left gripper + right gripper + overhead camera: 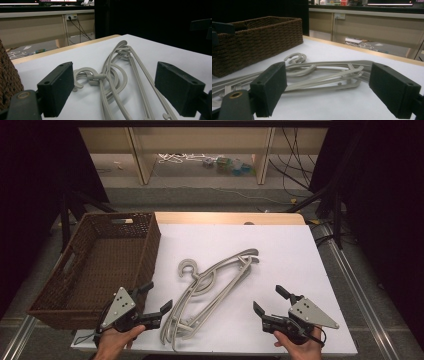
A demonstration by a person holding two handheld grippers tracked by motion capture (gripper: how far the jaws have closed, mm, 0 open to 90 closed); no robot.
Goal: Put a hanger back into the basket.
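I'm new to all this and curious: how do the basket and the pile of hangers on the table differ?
The wicker basket is dark brown and woven; the hangers are pale grey, smooth plastic. The basket stands tall and box-shaped with nothing visible inside; the hangers lie flat in a tangled stack. The basket sits at the table's left edge; the hangers lie mid-table between the two claws. Both rest on the white table, untouched.

A: Left gripper [154,301]?
B: Held in the left hand [114,341] at bottom left, jaws spread wide, nothing between them, aimed up and right.
A: Right gripper [270,301]?
B: In the right hand [299,347] at bottom right, jaws wide apart too, nothing gripped, angled up and left. Both low, near the front edge.
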